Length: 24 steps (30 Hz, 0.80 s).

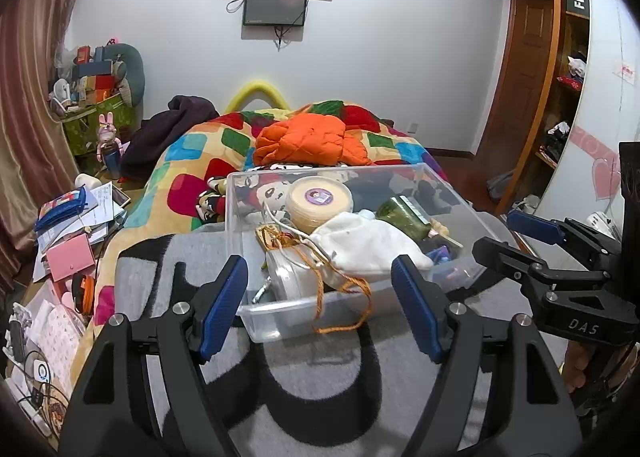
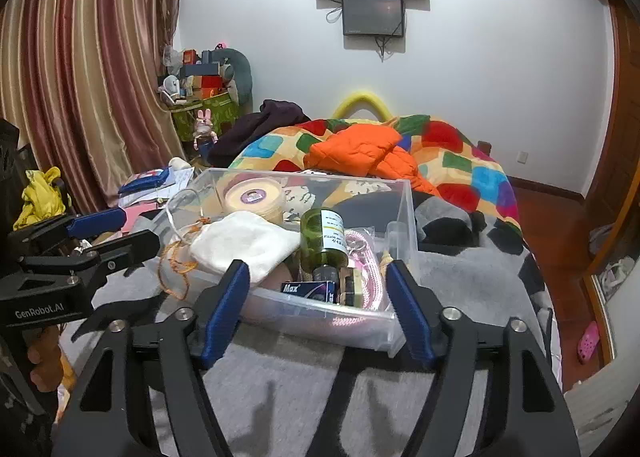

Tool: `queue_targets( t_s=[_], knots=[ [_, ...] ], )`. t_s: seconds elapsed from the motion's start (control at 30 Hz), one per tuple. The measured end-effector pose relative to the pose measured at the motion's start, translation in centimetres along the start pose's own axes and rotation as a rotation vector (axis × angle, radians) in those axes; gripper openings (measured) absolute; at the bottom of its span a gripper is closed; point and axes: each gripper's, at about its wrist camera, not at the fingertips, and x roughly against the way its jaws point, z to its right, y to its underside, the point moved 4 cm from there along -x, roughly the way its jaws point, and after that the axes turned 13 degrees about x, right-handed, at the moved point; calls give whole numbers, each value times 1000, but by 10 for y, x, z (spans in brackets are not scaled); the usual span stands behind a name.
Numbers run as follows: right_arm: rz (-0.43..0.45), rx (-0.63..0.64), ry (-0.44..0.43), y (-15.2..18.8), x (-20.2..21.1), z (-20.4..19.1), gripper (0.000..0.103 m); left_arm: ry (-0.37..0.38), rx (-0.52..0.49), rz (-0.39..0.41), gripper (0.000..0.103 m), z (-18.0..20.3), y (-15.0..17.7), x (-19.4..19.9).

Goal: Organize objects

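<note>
A clear bin (image 1: 280,317) sits on the grey blanket (image 1: 304,385) at the near end of the bed, holding a round tub (image 1: 320,203), a white cloth (image 1: 360,245), a green bottle (image 2: 324,237) and orange cord (image 1: 344,297). The left gripper (image 1: 320,305) and right gripper (image 2: 318,309) hang just before the bin's near wall, each with fingers apart and nothing between the pads. Beyond the bin lies an orange jacket (image 1: 308,139) on the patchwork quilt (image 1: 192,161).
</note>
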Motion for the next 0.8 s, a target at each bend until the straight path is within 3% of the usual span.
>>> queue_targets(
  t_s=[0.3,0.4,0.8],
  knots=[
    [6,18,22,7,19,-8,77,-38,-26,32,86,5,14,16],
    [7,38,33,10,26,-14,77,-44,-22,51,95,5,18,22],
    [14,-1,27,26,37,-18,84,-66,7,57,96,-2,30,28]
  ],
)
